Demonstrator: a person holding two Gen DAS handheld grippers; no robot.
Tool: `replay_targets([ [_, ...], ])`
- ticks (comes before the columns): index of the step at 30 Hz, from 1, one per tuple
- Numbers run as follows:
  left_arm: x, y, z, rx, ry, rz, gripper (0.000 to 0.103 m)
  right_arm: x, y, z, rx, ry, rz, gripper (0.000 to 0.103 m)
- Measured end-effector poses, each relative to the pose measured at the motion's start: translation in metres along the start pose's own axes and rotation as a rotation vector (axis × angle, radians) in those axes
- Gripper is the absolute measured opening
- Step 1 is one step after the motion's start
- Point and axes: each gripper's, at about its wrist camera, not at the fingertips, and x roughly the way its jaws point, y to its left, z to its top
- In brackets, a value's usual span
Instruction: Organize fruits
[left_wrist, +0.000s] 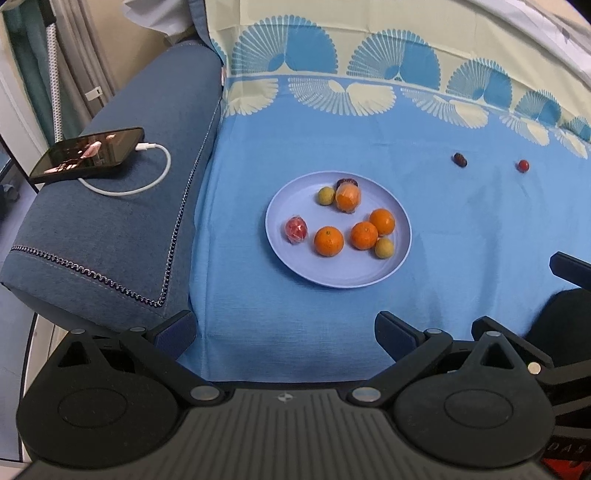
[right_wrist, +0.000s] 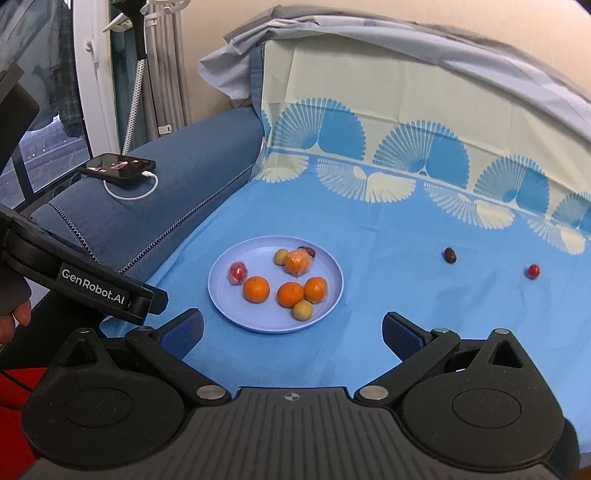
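Both grippers (left_wrist: 284, 334) (right_wrist: 291, 332) spread apart, plate (left_wrist: 295, 201) of oranges, dark fruit (left_wrist: 346, 181) half hidden, possibly a date

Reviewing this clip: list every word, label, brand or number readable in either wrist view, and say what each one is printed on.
"GenRobot.AI": white lettering on the side of the left gripper, seen in the right wrist view.
Pale letters at the bottom right edge of the left wrist view, on a dark part beside the left gripper's body: too cut off and blurred to read.
Phone screen on the sofa arm: lit, but nothing legible.
No other text.
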Motion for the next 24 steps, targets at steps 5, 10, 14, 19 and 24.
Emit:
replay_targets([
  [5,0.01,-0.01,0.011,0.039,0.017,0.018,0.103,0.013,-0.016,-0.001,0.059,0.032,0.0,0.102],
  [10,0.028,-0.032,0.039,0.053,0.038,-0.002,0.103,0.018,-0.056,0.0,0.16,0.011,-0.09,0.102],
  [14,0.04,-0.069,0.07,0.101,0.017,-0.042,0.103,0.023,-0.109,-0.002,0.235,0.004,-0.207,0.102],
  [19,0.068,-0.127,0.114,0.123,-0.005,-0.093,0.103,0.035,-0.187,0.001,0.334,-0.045,-0.367,0.102],
  [24,0.12,-0.189,0.163,0.126,-0.014,-0.168,0.103,0.073,-0.26,0.009,0.363,-0.113,-0.486,0.102],
])
